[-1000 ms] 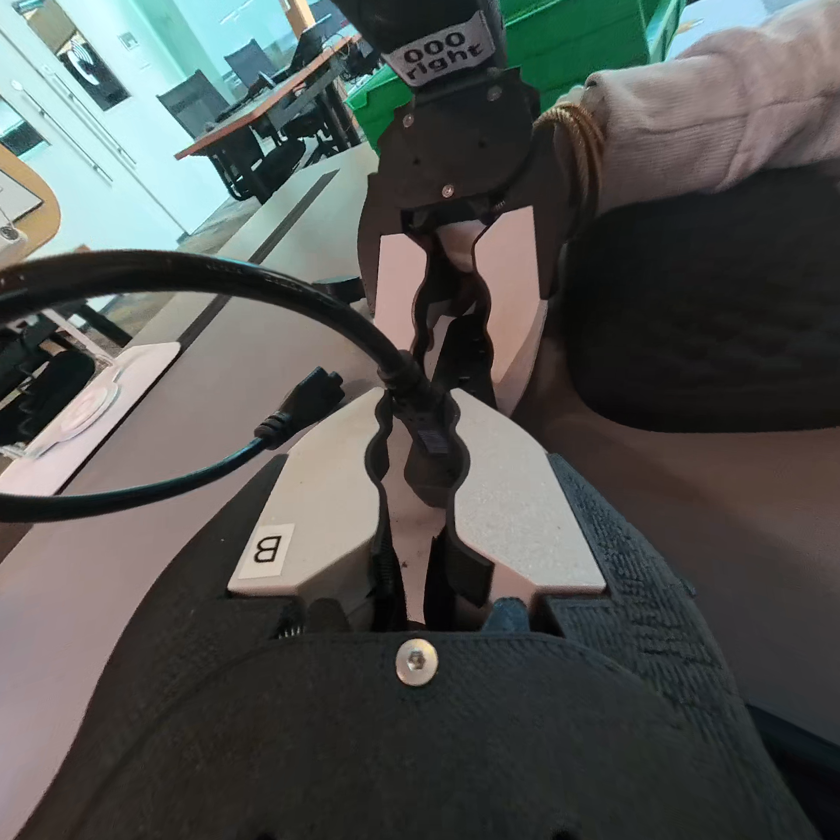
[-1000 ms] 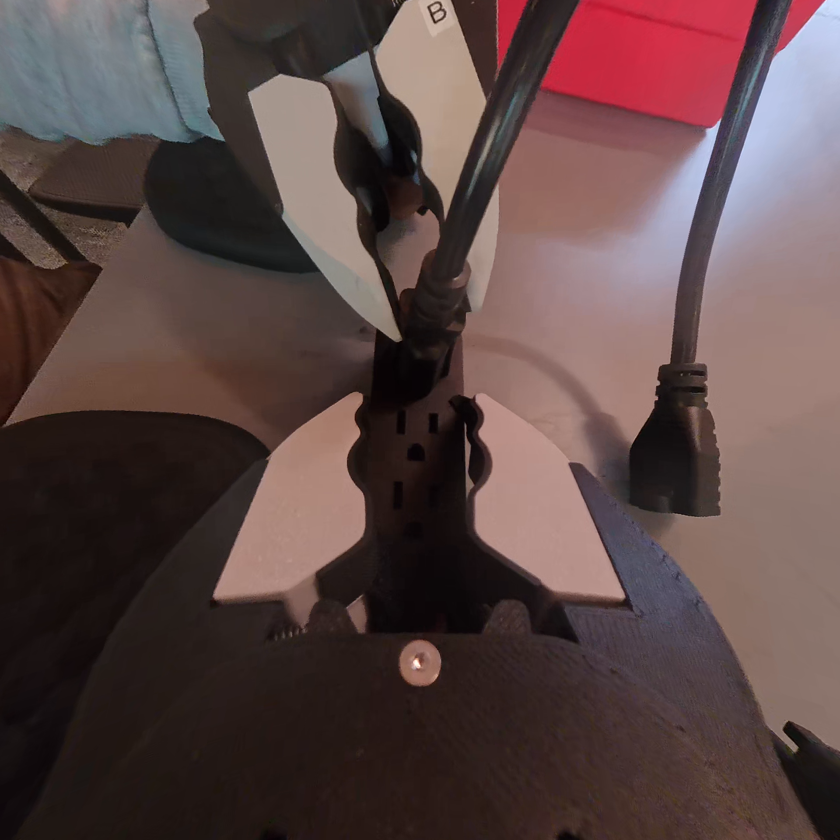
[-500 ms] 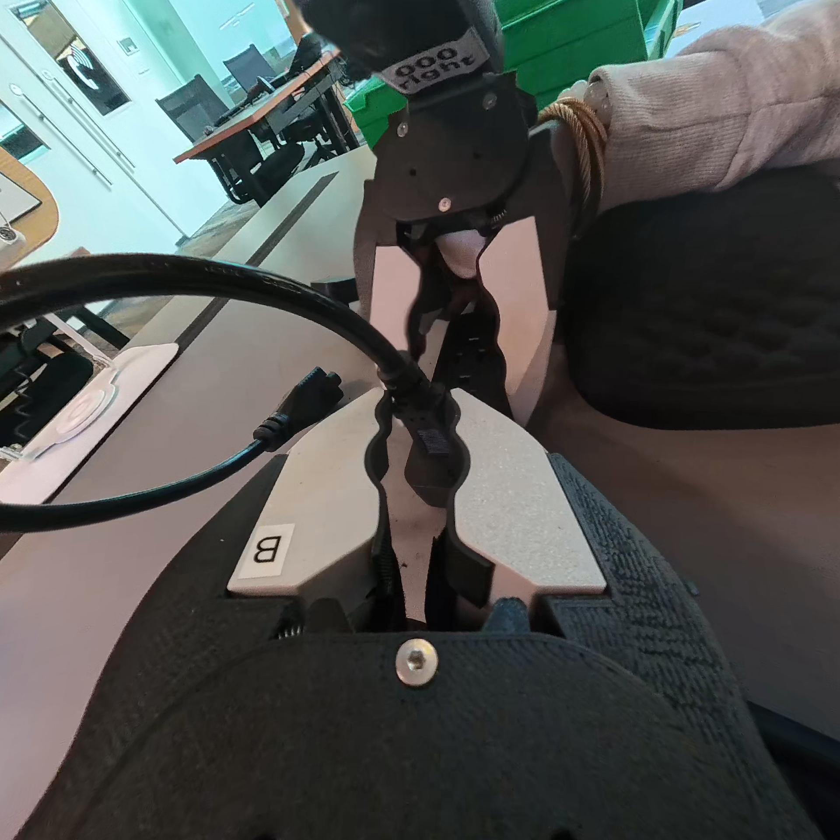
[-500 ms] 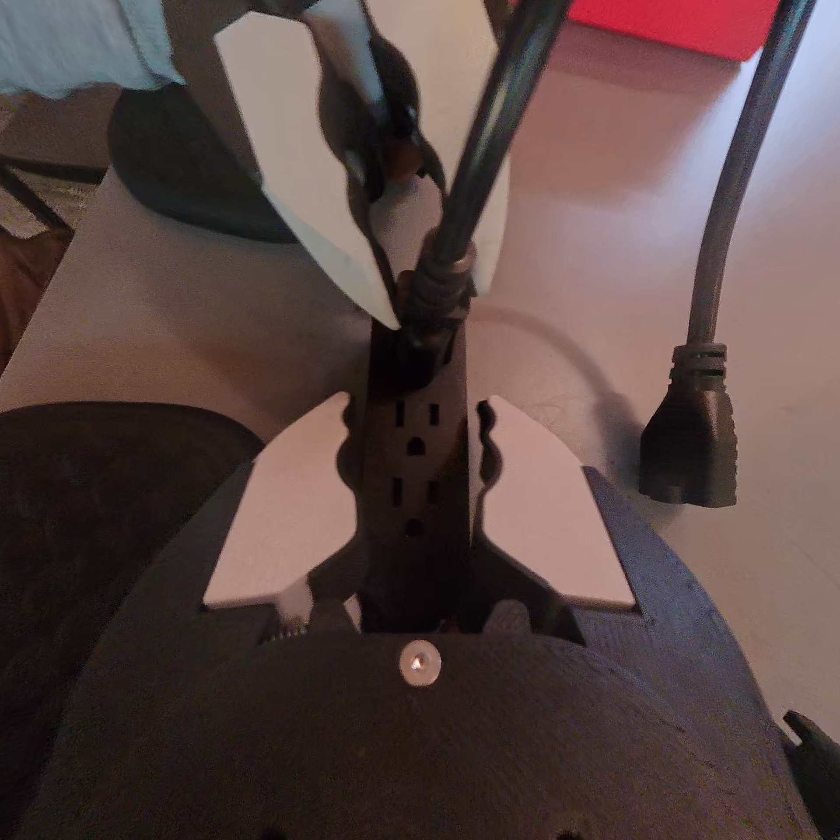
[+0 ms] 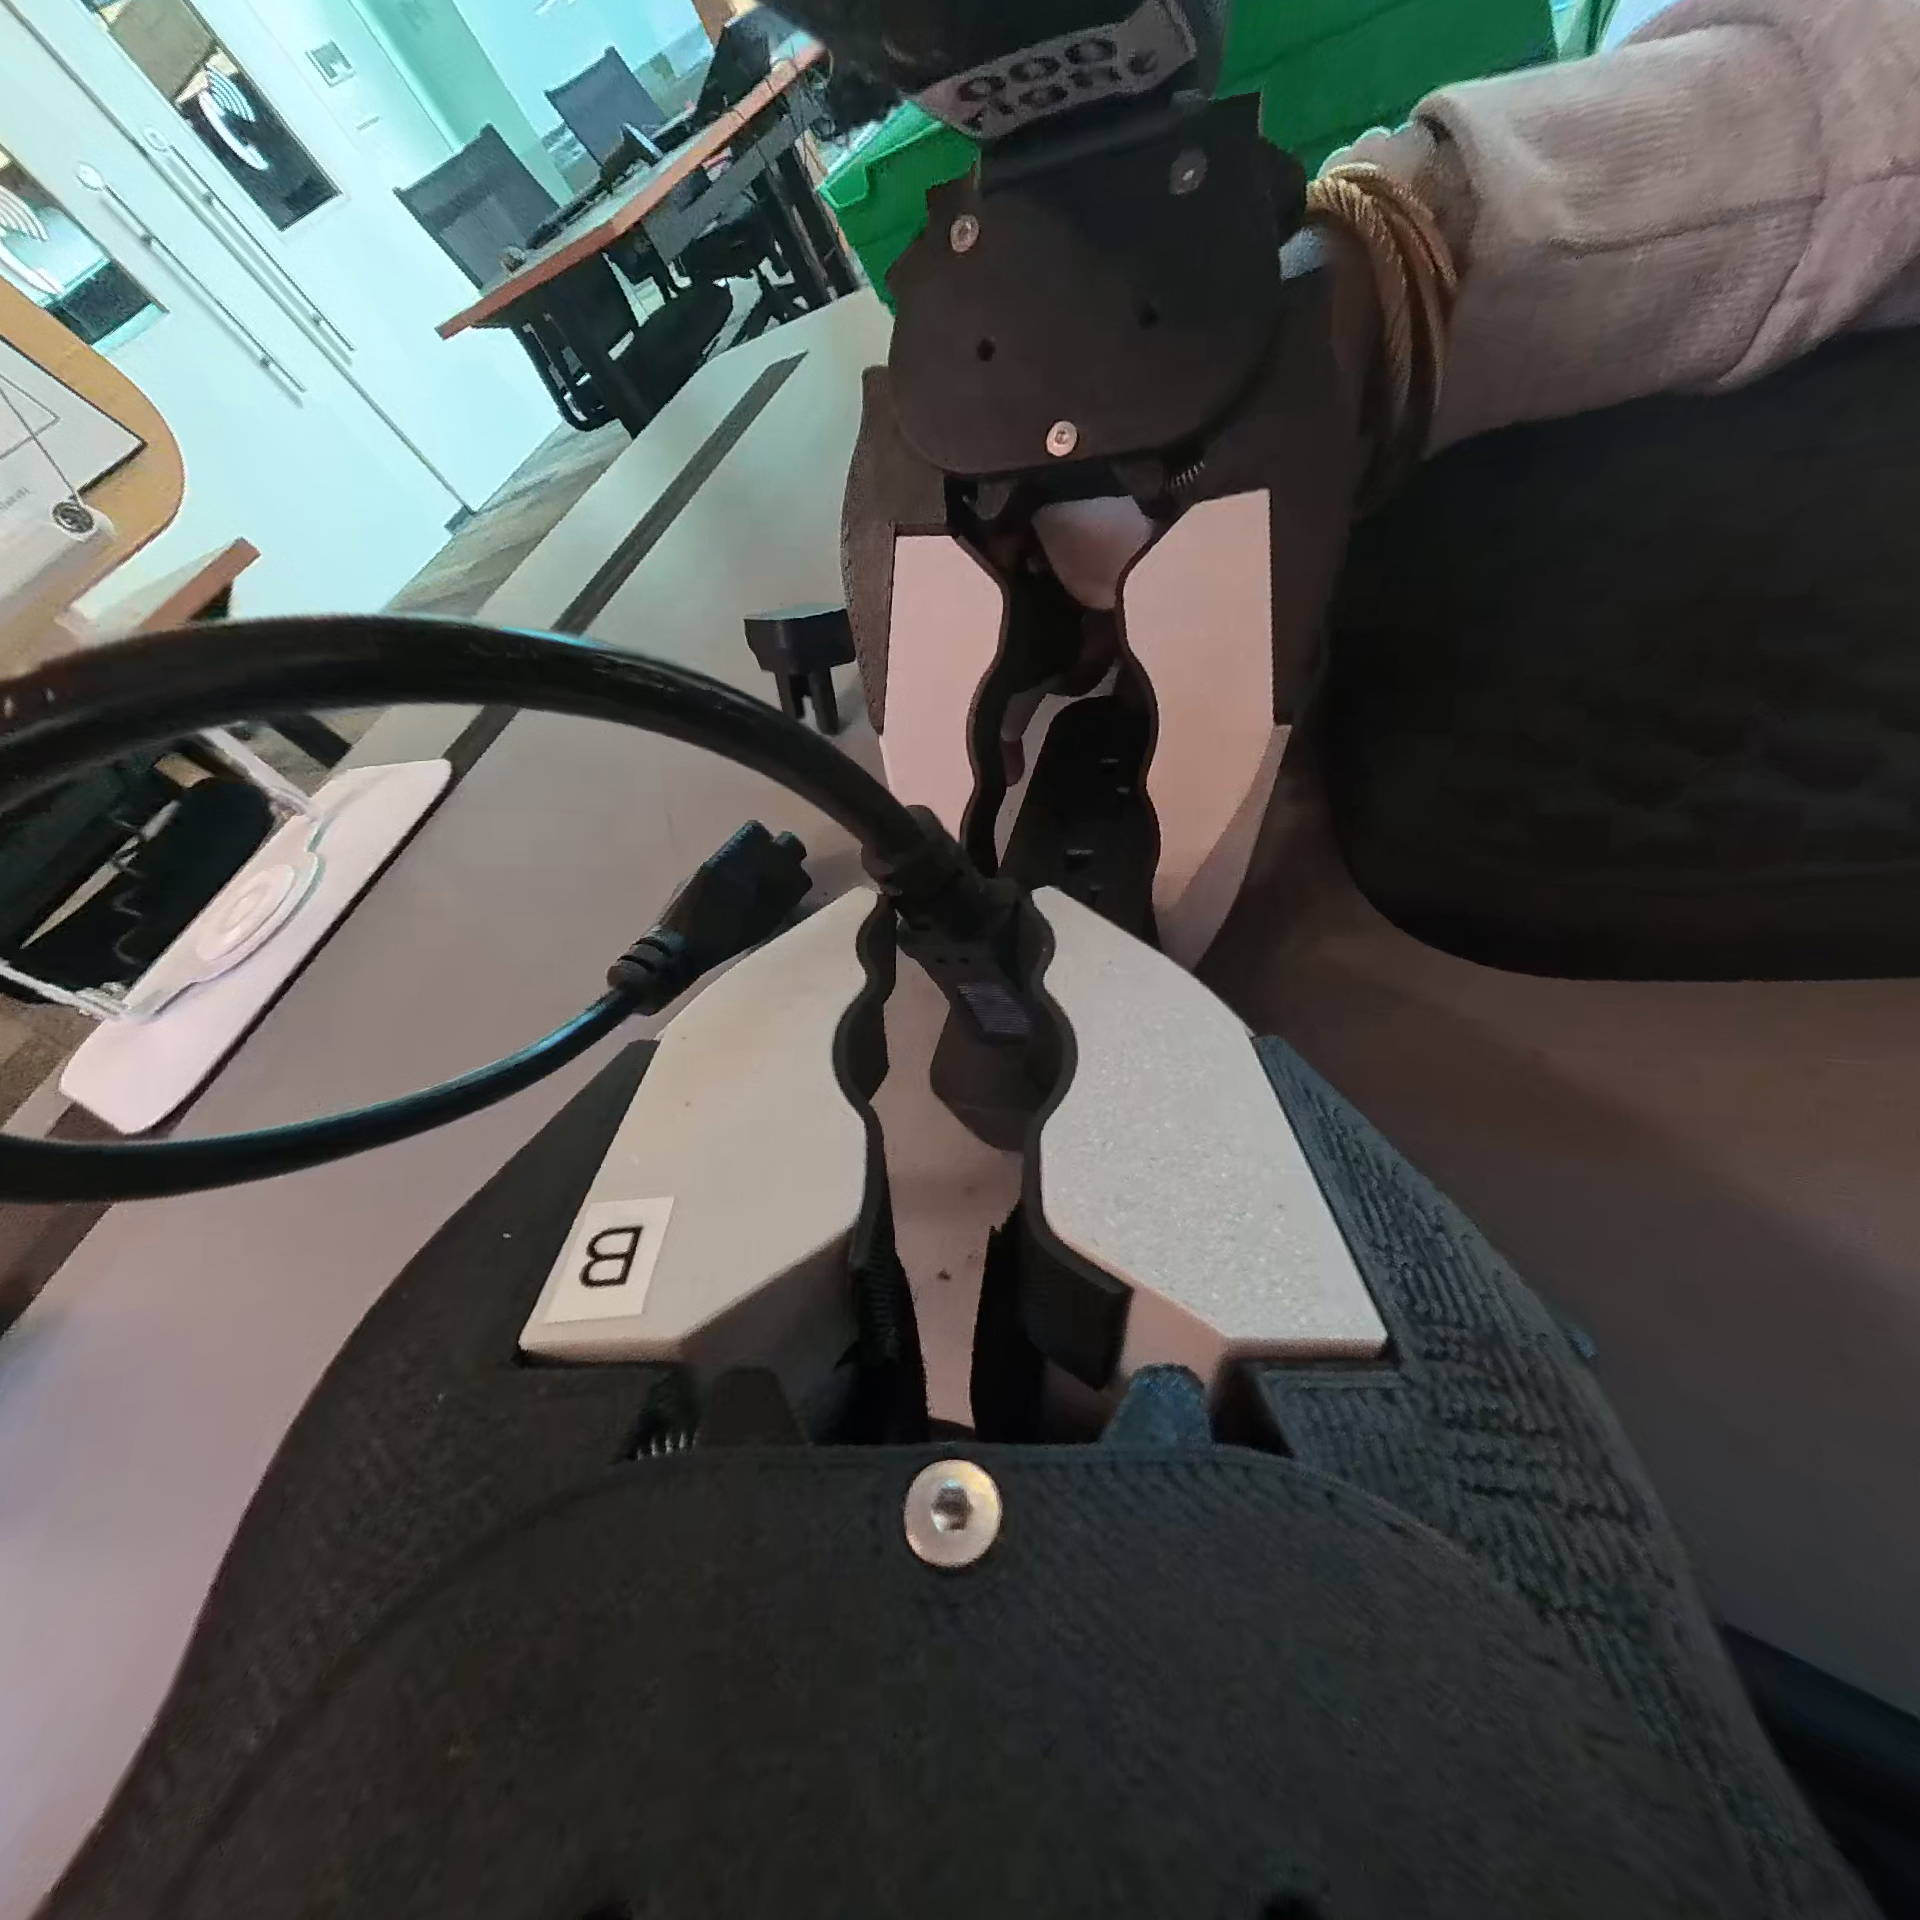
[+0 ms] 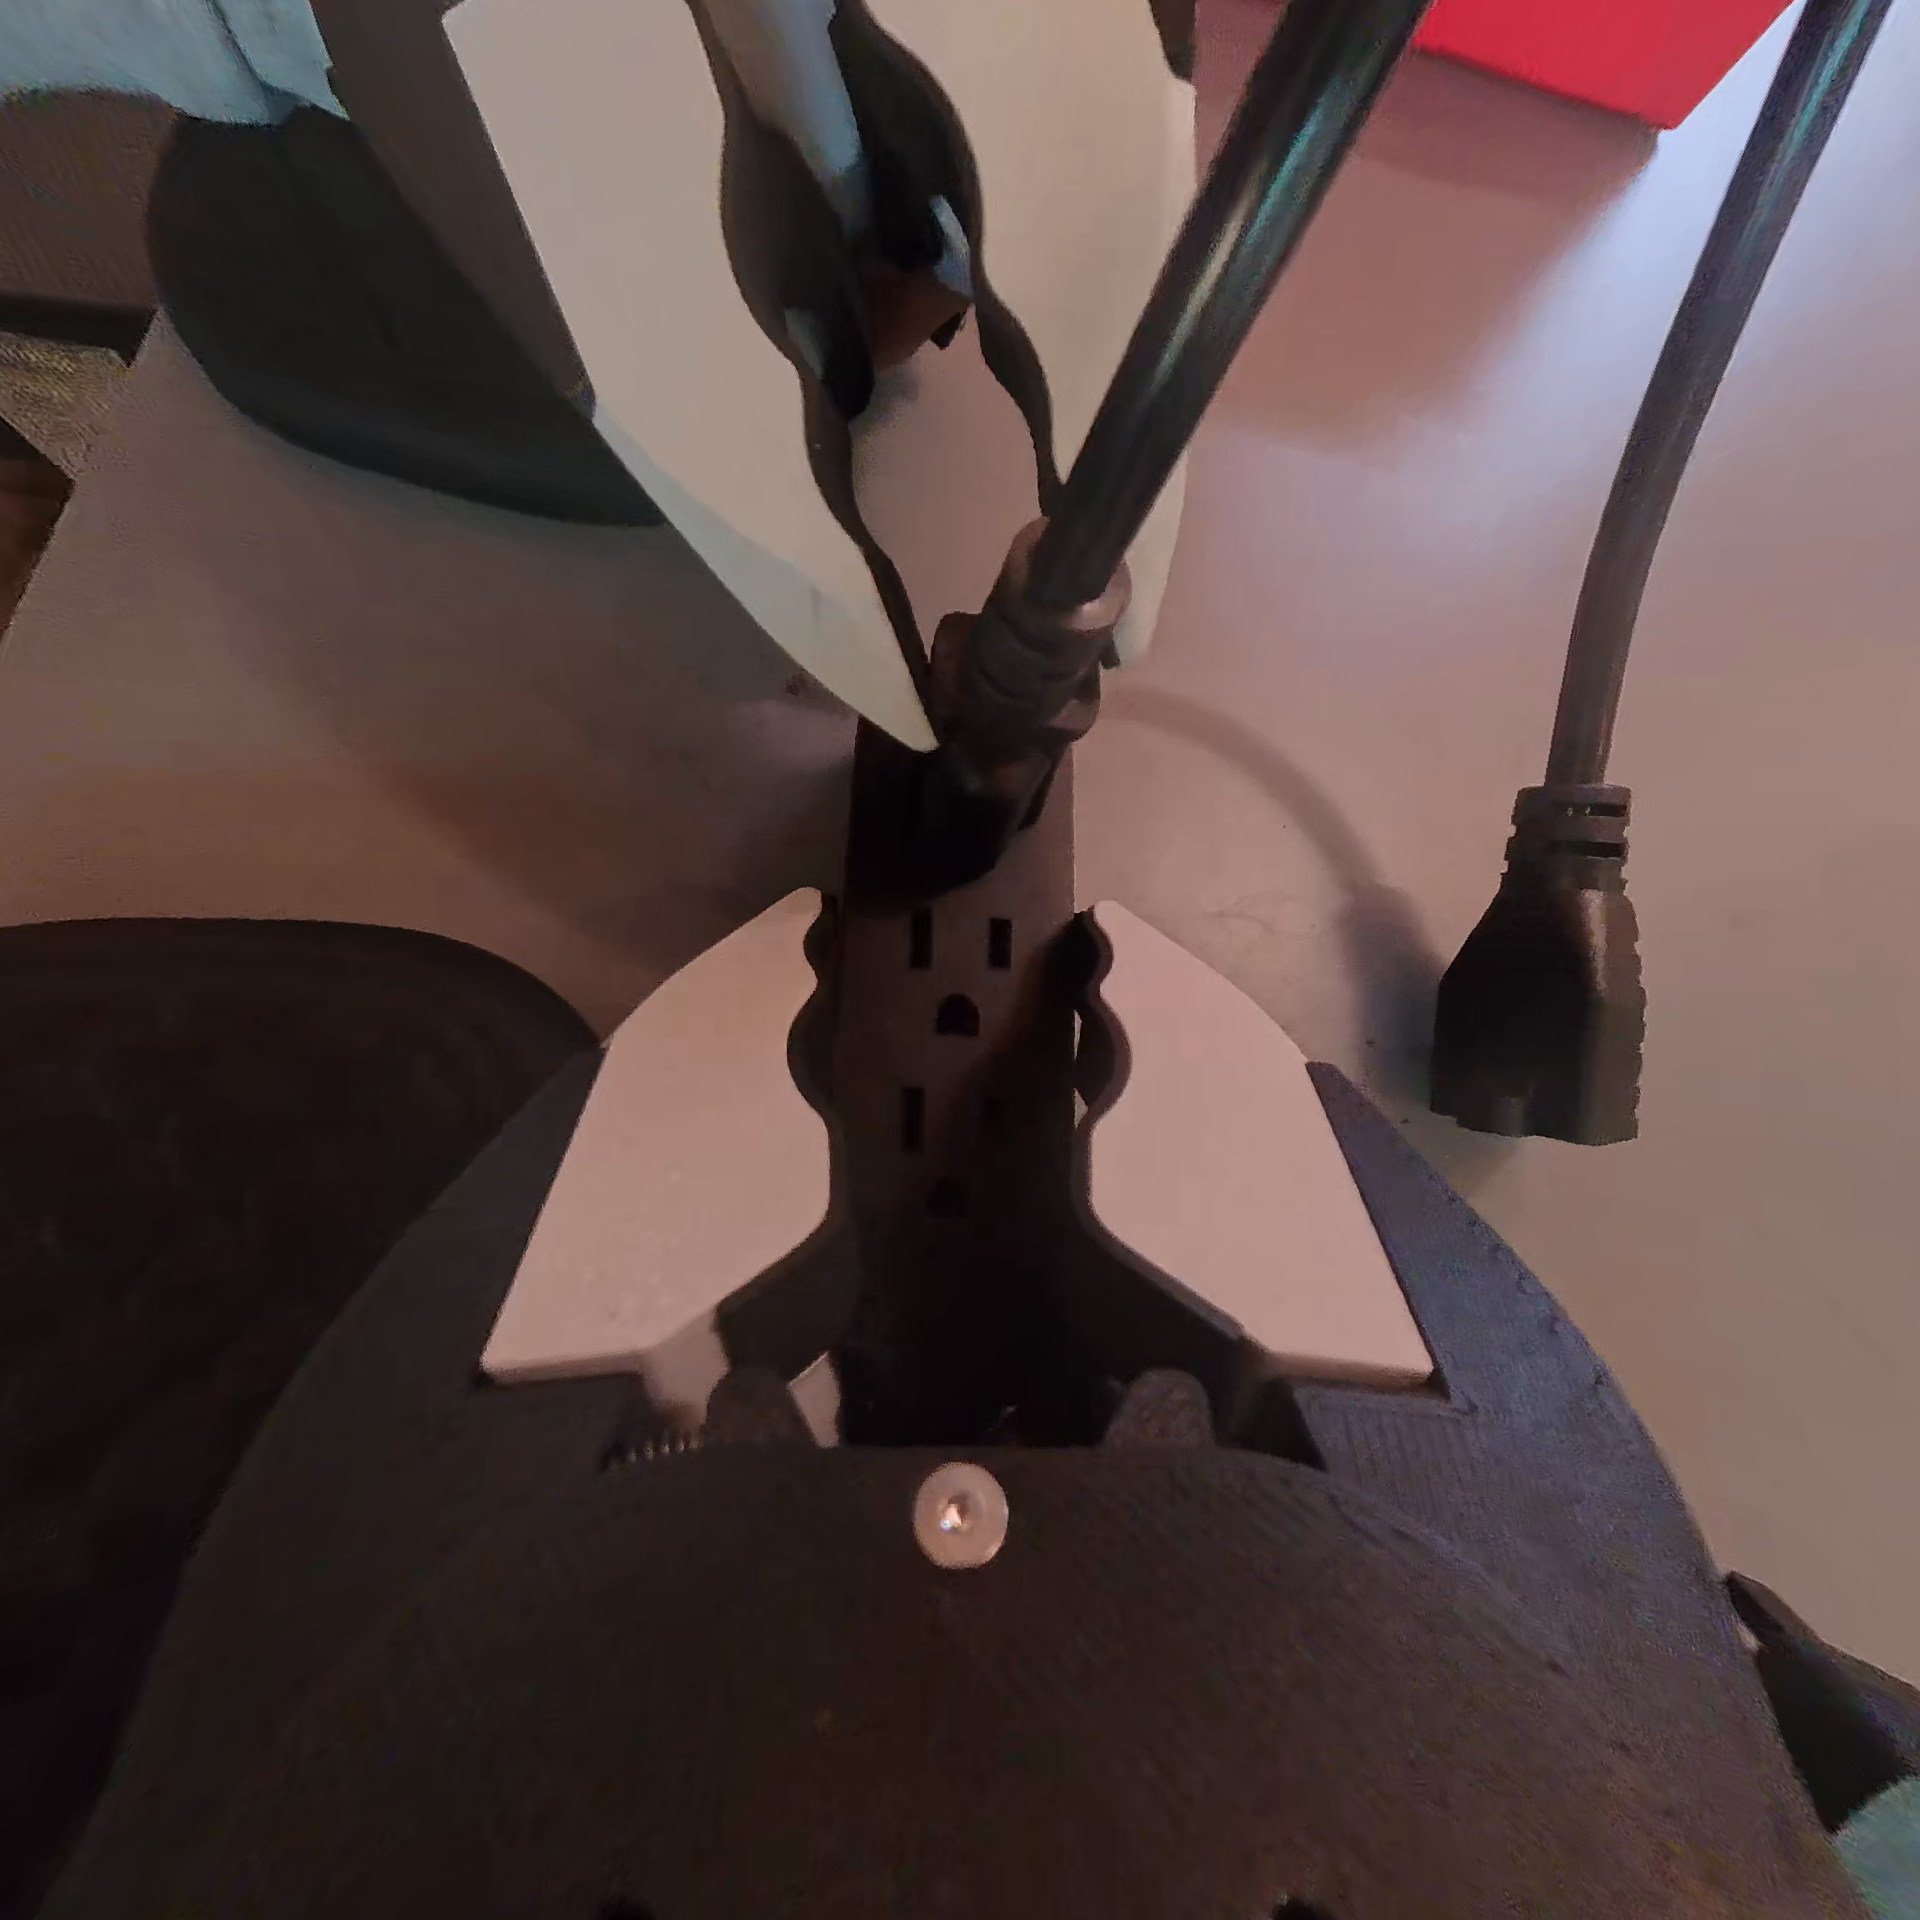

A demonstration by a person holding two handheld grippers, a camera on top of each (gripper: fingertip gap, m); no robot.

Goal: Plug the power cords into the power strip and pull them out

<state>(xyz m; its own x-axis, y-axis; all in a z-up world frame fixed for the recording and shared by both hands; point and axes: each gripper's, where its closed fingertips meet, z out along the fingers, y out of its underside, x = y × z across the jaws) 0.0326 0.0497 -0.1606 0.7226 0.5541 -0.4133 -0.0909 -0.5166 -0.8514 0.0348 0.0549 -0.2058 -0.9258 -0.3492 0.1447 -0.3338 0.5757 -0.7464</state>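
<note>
Two grippers meet over one black power strip (image 6: 951,1039) lying on the pale table (image 6: 416,790). The right gripper (image 6: 951,977) straddles the strip, its jaws narrowed to the strip's width and against its sides, pinning it down; two free sockets show between its fingers. The left gripper (image 5: 961,997) has its jaws closed narrow on the black plug (image 5: 977,1023) of a power cord (image 5: 499,665), which arcs up and away to the left. In the right wrist view that plug sits at the socket just beyond the right fingertips — whether fully seated or partly out I cannot tell. Judgement: the step is working this plug at its socket. Done well, the left gripper should move straight along the prong axis with no twisting, the grip staying on the plug body rather than the strain relief, while the right gripper presses the strip flat so it does not lift or slide. The stiff cord loop may lever the plug sideways; worth watching. Only the right wrist view shows the socket faces and a second cord's connector (image 6: 1538,997) lying on the table, well apart to the right, plus a red box (image 6: 1579,52) beyond. Only the left wrist view shows another small connector (image 5: 727,914) just left of the fingers — and a sleeve (image 5: 1662,187) behind the right gripper.
</note>
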